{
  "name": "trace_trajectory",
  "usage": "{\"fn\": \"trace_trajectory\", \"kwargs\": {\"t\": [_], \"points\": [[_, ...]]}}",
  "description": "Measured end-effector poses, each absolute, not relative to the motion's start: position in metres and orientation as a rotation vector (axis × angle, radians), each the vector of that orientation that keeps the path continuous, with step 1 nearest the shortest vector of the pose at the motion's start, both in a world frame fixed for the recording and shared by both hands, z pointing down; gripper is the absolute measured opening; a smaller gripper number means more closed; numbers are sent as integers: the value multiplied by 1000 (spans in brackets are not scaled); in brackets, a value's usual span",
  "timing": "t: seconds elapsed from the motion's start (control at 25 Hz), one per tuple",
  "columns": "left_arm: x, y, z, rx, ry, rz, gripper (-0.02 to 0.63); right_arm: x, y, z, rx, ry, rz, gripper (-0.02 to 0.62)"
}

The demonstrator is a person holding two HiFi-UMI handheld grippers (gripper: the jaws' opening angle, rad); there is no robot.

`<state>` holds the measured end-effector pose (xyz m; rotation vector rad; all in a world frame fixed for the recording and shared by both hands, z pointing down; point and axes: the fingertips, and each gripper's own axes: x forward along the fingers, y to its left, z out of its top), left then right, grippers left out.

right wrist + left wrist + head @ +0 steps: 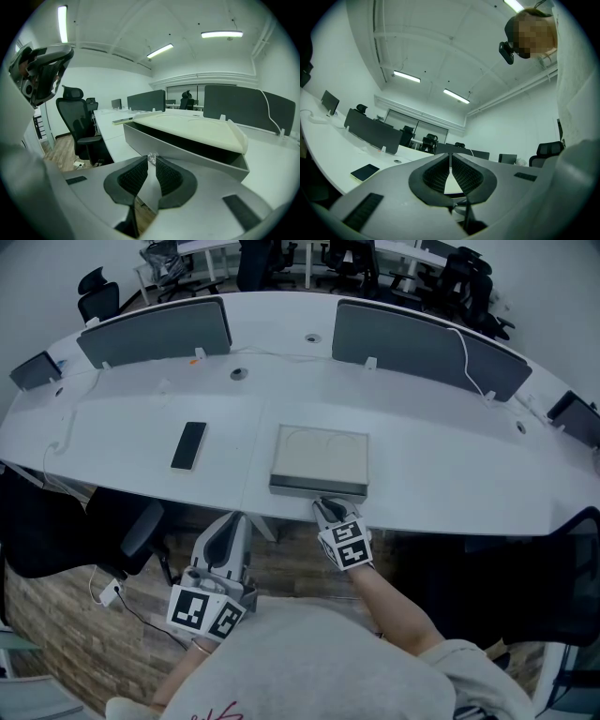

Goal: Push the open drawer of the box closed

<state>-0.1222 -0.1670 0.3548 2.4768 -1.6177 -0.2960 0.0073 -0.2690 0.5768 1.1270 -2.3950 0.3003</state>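
Note:
A flat beige box (319, 454) lies on the white table (441, 474) near its front edge. Its grey drawer (317, 487) sticks out a little toward me. My right gripper (326, 509) is at the drawer front. In the right gripper view the drawer (187, 151) gapes under the lid (192, 124), and my right gripper (149, 160) has its jaws drawn in on a small clear knob (151, 157). My left gripper (228, 526) hangs below the table edge at the left, apart from the box. Seen from the left gripper view, my left gripper (450, 161) is shut and empty.
A black phone (188, 444) lies on the table left of the box. Grey divider panels (159, 332) (427, 348) stand along the far side. A black office chair (79, 126) stands by the table's left end, over wooden flooring (84, 634).

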Motion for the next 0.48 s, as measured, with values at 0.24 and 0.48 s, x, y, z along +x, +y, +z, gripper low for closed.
{"fn": "trace_trajectory", "kwargs": {"t": [0.24, 0.48], "points": [[-124, -167, 354, 2475, -1620, -302, 31, 7, -271, 577, 1128, -2388, 305, 64], [-125, -167, 356, 2473, -1621, -301, 31, 8, -275, 577, 1127, -2384, 309, 64]]}}
